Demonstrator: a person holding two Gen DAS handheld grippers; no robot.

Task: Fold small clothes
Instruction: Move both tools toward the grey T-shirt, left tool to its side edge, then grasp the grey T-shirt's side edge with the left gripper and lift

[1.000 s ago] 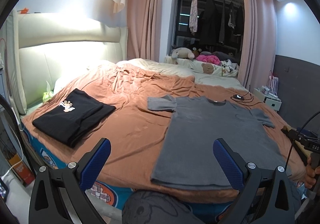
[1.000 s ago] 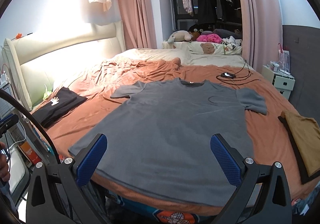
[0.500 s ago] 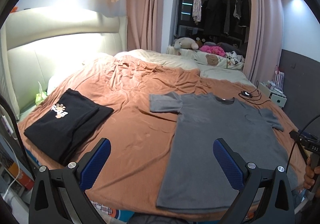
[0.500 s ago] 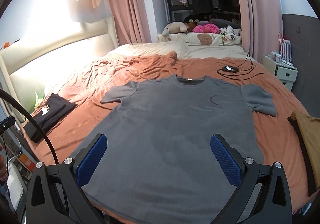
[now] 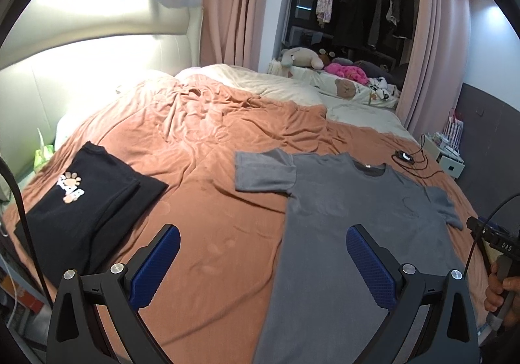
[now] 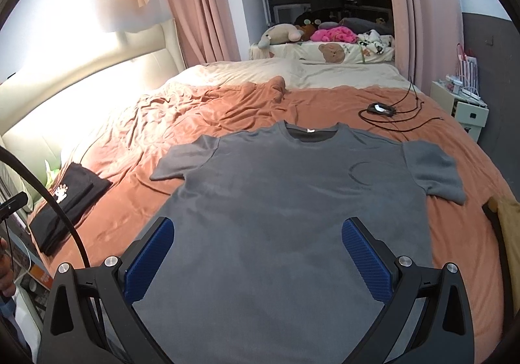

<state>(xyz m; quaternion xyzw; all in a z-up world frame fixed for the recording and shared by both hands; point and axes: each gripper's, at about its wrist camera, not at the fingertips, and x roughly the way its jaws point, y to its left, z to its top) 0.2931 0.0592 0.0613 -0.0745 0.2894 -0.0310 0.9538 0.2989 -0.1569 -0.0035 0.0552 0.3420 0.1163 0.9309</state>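
Rust-orange bedding (image 6: 455, 243) covers the bed before you, pink curtains (image 6: 195, 6) behind. Your grey T-shirt (image 6: 292, 201) lies flat, collar away from you. A folded black shirt (image 5: 81, 201) sits well apart to its left, a mustard garment (image 6: 510, 234) right, a cabled device (image 6: 380, 108) beyond. Left gripper (image 5: 260, 260) and right gripper (image 6: 256, 253) hover spread wide, empty.

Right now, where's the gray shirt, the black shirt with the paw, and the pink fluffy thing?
gray shirt (image 6: 292, 201): right wrist view, chest.
black shirt (image 5: 84, 211): left wrist view, below the paw print.
pink fluffy thing (image 6: 333, 35): right wrist view, middle.
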